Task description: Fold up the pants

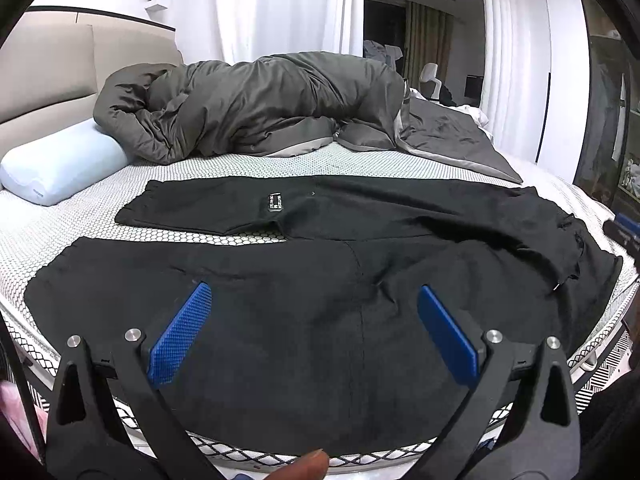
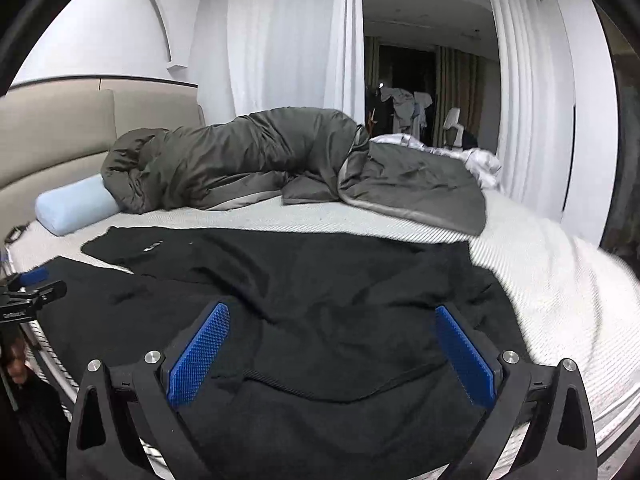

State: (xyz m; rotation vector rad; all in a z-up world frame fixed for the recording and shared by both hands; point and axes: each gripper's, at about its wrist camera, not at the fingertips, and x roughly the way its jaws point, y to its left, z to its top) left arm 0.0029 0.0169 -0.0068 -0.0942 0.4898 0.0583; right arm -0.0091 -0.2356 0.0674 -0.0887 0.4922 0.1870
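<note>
Pants (image 1: 360, 280) flat; left gripper (image 1: 314, 312), right gripper (image 2: 332, 336) spread above.

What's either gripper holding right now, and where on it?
Nothing. The left gripper and right gripper are both open above the black pants, which lie spread flat on the bed, with no cloth between the fingers.

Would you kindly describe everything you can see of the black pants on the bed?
The black pants lie spread flat across the near side of the bed, two legs running leftward with a gap of the patterned mattress cover between them. The fabric looks soft, matte and lightly wrinkled. A small white-lettered label sits on the far leg; the waistband end lies rumpled to the right. Neither gripper's open jaws grip it.
</note>
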